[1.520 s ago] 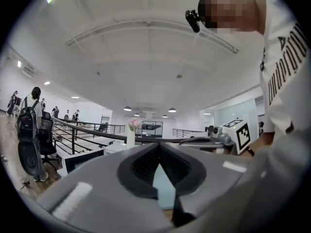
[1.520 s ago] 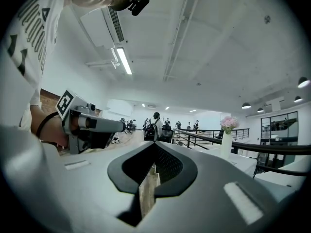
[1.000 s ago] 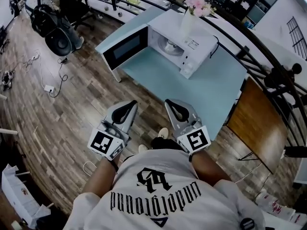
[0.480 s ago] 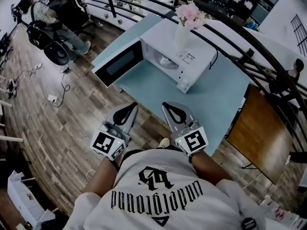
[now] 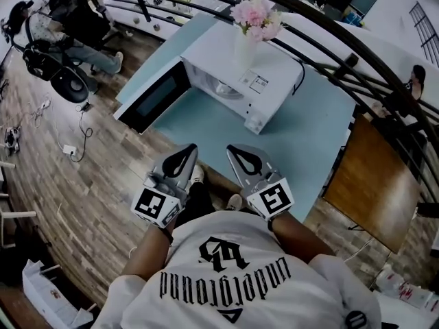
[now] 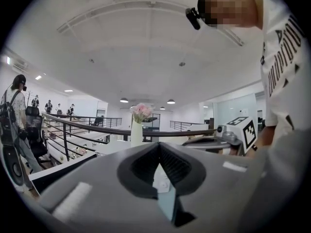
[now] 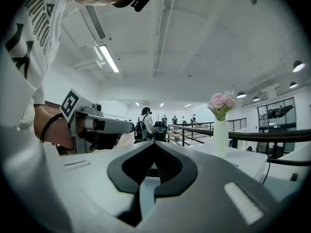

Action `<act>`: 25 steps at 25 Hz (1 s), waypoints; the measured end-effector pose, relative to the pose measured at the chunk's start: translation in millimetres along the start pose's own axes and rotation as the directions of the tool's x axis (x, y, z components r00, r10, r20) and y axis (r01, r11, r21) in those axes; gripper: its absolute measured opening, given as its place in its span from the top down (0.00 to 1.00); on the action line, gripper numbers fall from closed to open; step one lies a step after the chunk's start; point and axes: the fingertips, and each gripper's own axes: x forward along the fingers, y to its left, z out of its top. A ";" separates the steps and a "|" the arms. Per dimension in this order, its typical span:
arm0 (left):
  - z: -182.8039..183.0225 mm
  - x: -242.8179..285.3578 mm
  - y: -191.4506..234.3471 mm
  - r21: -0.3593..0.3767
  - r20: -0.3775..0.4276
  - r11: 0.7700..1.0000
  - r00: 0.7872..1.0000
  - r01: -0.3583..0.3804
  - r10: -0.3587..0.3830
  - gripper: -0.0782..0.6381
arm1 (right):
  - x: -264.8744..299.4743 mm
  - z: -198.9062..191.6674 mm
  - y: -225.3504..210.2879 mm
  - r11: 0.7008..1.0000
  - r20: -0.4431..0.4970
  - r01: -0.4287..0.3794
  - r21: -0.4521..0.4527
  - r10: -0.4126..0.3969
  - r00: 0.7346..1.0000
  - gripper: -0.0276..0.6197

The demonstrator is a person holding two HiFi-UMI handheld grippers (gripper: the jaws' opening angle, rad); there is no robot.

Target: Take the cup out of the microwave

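The microwave (image 5: pixel 236 70) stands on the pale blue counter (image 5: pixel 302 136). Its door (image 5: pixel 154 98) is swung fully open to the left, so the cavity is free to reach into. Inside the cavity there is a pale round shape (image 5: pixel 222 88), which I take to be the cup. From the head view I cannot separate it surely from the turntable, and neither gripper view shows the inside.

The left gripper (image 5: pixel 188 149) and the right gripper (image 5: pixel 233 148) are held side by side in front of the person's chest. They are over the wooden floor (image 5: pixel 89 184), short of the counter edge and well apart from the microwave, and they point toward it.

The left fingers (image 6: pixel 107 193) are closed tip to tip with nothing between them. The right fingers (image 7: pixel 87 183) are closed in the same way and also empty. This fits a moment when there is nothing to carry yet, and I judge the reach has not begun.

The open door stands on the left side, so the right gripper probably has the freer way in. Its fingers must first be spread wide enough for the cup.

A white vase with pink flowers (image 5: pixel 248 36) stands on top of the microwave. It is tall and narrow, so a knock on the housing could tip it.
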 end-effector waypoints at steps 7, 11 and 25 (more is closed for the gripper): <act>-2.5 37.2 35.9 -0.003 -0.013 0.996 0.996 0.091 -0.091 0.82 | 38.7 -7.9 -25.7 0.998 -0.018 0.066 0.017 -0.065 0.998 0.96; -11.7 55.8 67.3 -0.035 -0.028 0.992 0.992 0.124 -0.125 0.82 | 67.1 -19.6 -39.0 0.994 -0.049 0.101 0.039 -0.099 0.994 0.96; -80.9 106.8 153.1 -0.093 -0.094 0.975 0.973 0.201 -0.210 0.82 | 152.4 -107.8 -100.9 0.969 -0.136 0.233 0.086 -0.220 0.966 0.91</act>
